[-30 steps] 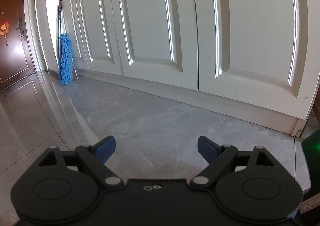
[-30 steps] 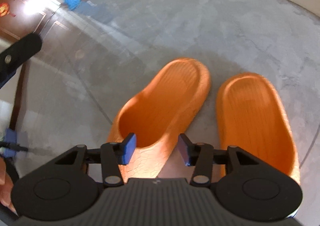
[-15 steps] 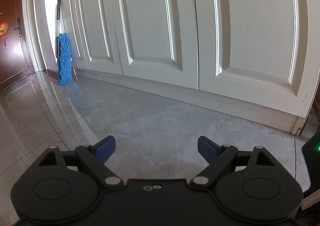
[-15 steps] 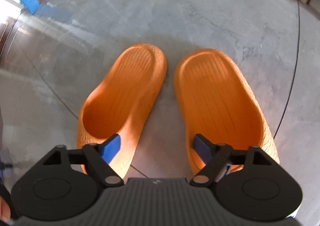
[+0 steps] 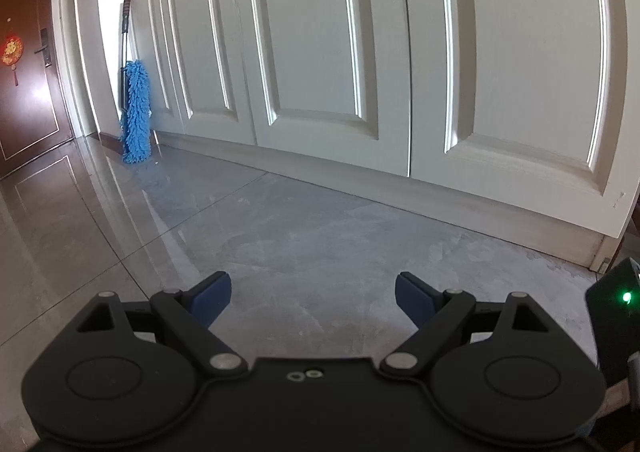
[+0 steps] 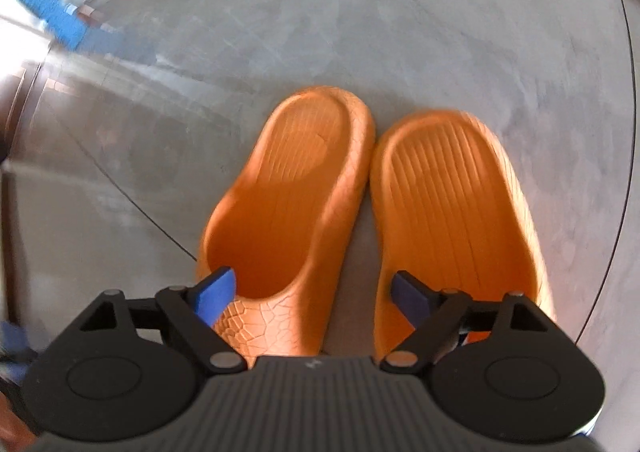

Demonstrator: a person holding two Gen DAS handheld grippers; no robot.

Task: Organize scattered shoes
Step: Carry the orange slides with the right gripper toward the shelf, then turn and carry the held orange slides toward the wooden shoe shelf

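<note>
Two orange foam slippers side by side on the floor; right hand-held gripper above their toes, closing, grasping nothing. Light, squashy; pinch the toe strap.

**Grey floor, two slippers, one duster**

We saw a glossy grey tiled floor carrying two orange slippers, the left slipper and right slipper, side by side, nearly touching. Well apart, a blue duster stood on end on it.
</note>
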